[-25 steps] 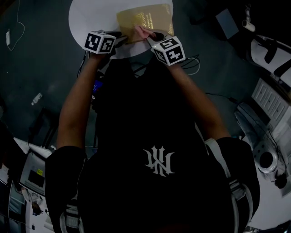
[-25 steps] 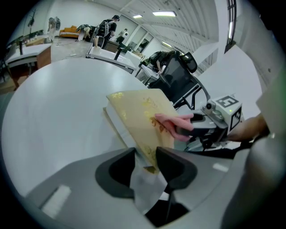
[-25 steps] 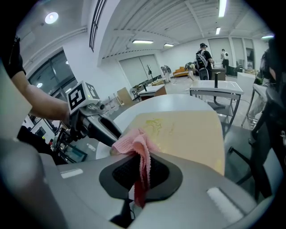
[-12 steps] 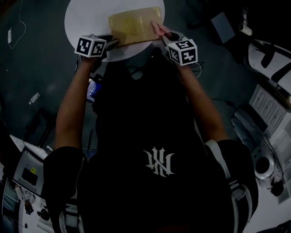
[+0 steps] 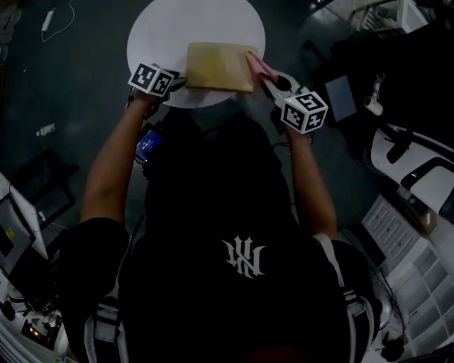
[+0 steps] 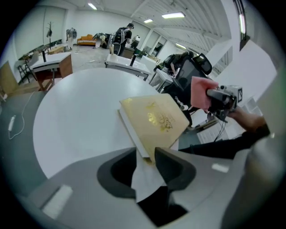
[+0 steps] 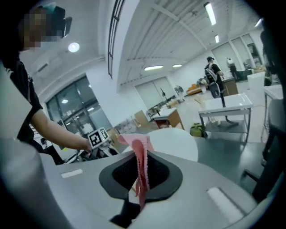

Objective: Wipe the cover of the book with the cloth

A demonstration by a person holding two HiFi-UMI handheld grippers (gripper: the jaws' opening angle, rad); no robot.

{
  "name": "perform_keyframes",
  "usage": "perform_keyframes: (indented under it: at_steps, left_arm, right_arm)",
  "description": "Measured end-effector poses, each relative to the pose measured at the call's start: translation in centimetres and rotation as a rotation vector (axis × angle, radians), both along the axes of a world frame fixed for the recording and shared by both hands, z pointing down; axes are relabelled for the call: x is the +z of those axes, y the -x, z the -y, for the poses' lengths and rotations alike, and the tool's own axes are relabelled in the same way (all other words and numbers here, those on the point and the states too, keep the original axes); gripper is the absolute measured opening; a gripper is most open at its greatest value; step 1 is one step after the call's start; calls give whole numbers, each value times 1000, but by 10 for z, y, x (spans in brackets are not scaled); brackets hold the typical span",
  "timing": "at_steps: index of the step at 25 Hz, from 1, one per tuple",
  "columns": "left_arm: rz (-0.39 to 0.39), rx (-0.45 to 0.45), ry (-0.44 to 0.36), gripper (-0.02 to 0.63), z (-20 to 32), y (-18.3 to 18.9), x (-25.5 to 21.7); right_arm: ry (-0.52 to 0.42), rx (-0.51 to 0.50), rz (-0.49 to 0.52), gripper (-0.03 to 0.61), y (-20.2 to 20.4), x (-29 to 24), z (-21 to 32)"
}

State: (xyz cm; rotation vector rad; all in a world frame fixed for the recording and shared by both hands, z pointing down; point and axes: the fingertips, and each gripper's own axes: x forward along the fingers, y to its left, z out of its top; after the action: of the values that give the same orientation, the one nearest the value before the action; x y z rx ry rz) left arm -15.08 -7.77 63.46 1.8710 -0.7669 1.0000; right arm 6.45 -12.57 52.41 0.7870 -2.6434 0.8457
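Observation:
A gold-covered book [image 5: 216, 67] lies on the round white table [image 5: 177, 28], near its front edge. My left gripper [image 5: 179, 84] is at the book's near left corner. In the left gripper view that corner of the book [image 6: 154, 118] fills the gap between the jaws of my left gripper [image 6: 145, 154], which are closing on it. My right gripper [image 5: 266, 76] is shut on a pink cloth [image 5: 257, 66], held at the book's right edge. In the right gripper view the cloth [image 7: 142, 147] hangs folded out of the right gripper [image 7: 140, 157], with the table [image 7: 178, 141] beyond.
The table stands on a dark floor with cables [image 5: 53, 18] lying on it. White equipment and shelving [image 5: 408, 213] stand to the right. Desks [image 6: 53, 62] and standing people [image 6: 120, 38] are far behind.
My right gripper carried the pink cloth from over the book's cover to its right edge. The left gripper stayed at the book's near left corner. The head view shifted.

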Motion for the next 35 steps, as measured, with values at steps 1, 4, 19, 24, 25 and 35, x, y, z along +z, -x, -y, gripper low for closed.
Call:
perform_keyframes:
  at_steps: [1,4,19,24,25,35]
  left_arm:
    - [-4,-10,-25,126,0,-1,-12]
    - [-35,-52,-143,90,4,-11,-59]
    - [-167,-171,-807,3,-49,-13,-349]
    - [-281,-135,-993,3,-94,-30,-423]
    - [-294,-127,-1016,3,-101,-34,-433]
    - [-393,-77,-1019,3,-187,-54,-434]
  right_arm:
    - [-27,-32,45,14,7,-20,1]
    - [-82,-120,171,14,21,-78,1]
    - [-391,-462,531,14,63,-316,-85]
    - [-417,-469,566,14,62,-348,-116]
    - [-416,-469,568,14,61,-351,-122]
    - [-422,-438,501,14,51,-351,-197]
